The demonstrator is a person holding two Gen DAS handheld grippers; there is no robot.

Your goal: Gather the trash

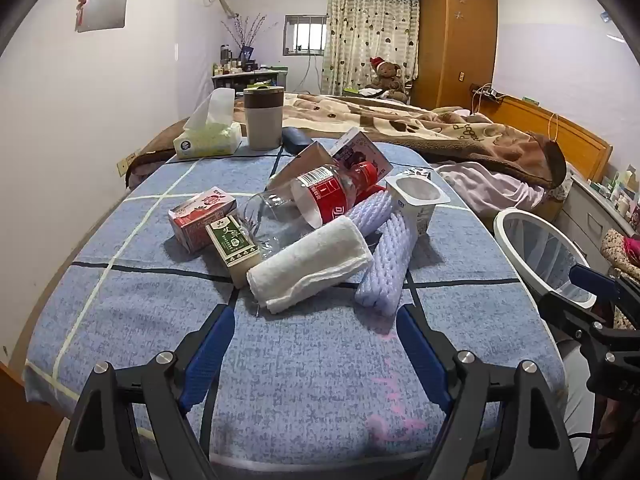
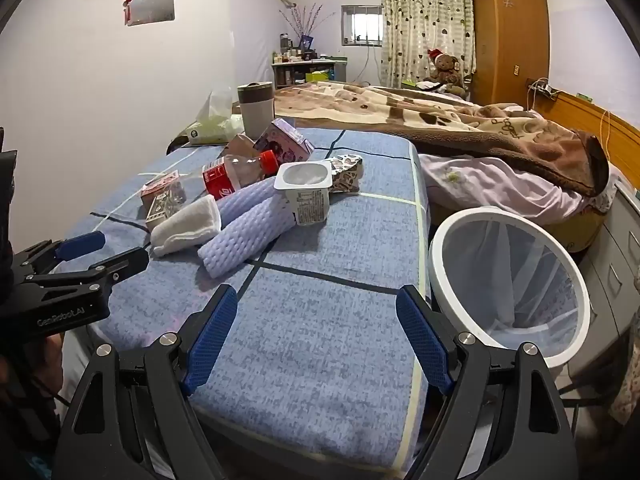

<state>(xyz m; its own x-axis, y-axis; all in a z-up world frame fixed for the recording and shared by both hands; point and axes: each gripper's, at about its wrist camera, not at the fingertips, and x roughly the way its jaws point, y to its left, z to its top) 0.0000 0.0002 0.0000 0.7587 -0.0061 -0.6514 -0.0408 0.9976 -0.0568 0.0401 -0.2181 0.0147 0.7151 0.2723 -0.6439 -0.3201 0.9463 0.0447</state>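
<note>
L gripper (image 1: 316, 316): jaws spread wide, nothing btw pads; hung over bare blue cover, just short of the pile.
R gripper (image 2: 316, 296): also fully released, empty; aimed down at bare cover btw pile and bin.
Trash pile: clustered mid-surface on blue plaid cover (image 1: 120, 300). Rolled white cloth (image 1: 312, 264) nearest L gripper, two lilac foam sleeves (image 1: 384, 256) beside it, clear cola bottle (image 1: 320, 196) lying across the top, yogurt cup (image 2: 306, 192) upright at the R side, red carton (image 1: 200, 216) and green box (image 1: 234, 244) at the L side, purple carton (image 2: 286, 140) and crumpled wrapper (image 2: 346, 172) behind.
Bin (image 2: 508, 280): white rim w/ clear liner, off the R edge of the surface, below its level; appeared empty.
Non-trash: tissue box (image 1: 208, 140) and lidded mug (image 1: 264, 120) at the far end, apart from the pile.
Risk 1: items overlapped, so pulling the cloth or a sleeve would prob. drag the bottle and set it rolling off the edge.
Risk 2: bottle smooth and round, likely to squirt out of the pads if pinched off-centre.
Risk 3: yogurt cup thin-walled; hard squeeze could crush it, a nudge could tip it.
Risk 4: L gripper sat far from bin; carrying across could clash w/ R gripper.
Risk 5: foam sleeves light; could catch the rim and miss the liner.
Risk 6: cloth may not be trash. Cannot tell.
</note>
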